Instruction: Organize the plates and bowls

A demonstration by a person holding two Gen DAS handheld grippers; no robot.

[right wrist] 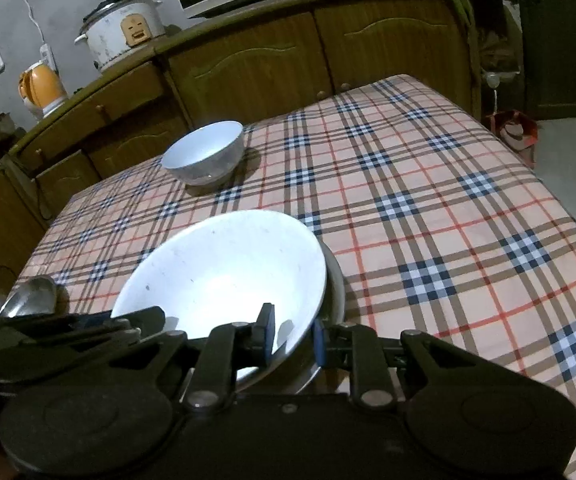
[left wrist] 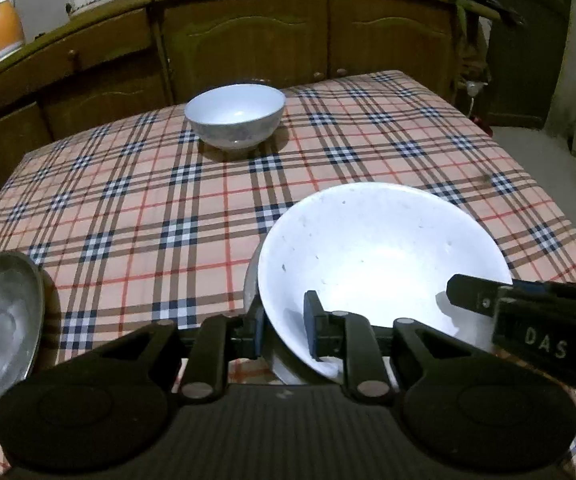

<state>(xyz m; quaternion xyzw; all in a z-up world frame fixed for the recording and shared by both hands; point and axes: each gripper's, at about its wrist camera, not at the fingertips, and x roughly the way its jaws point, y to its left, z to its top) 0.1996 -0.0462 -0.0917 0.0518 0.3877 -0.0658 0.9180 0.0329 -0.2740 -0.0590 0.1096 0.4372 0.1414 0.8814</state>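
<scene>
- The left tongs (left wrist: 286,330) were clamped on the near left rim of the large white shallow bowl (left wrist: 380,256), one blue pad inside the bowl and the other outside its wall.
- The right tongs (right wrist: 294,338) gripped the same bowl (right wrist: 224,276) at its near right rim, again with one pad on either side of the wall; their black body entered the left wrist view from the right (left wrist: 528,312).
- The large bowl was held tilted above the near part of the desk, which was covered by a pink, brown and navy plaid cloth (left wrist: 128,208). A grey metallic rim showed under its edge (right wrist: 334,280); whether this was a second dish nested beneath it, and whether it touched the desk, could not be told.
- A smaller, deeper white bowl (left wrist: 235,116) stood upright near the far edge of the desk, well apart from the large bowl.
- A shiny round steel plate (left wrist: 2,320) lay at the near left edge of the desk, left of the left tongs.
- Behind the desk ran a brown wooden cabinet (right wrist: 248,68), carrying a white rice cooker (right wrist: 122,30) and an orange kettle (right wrist: 42,88).
</scene>
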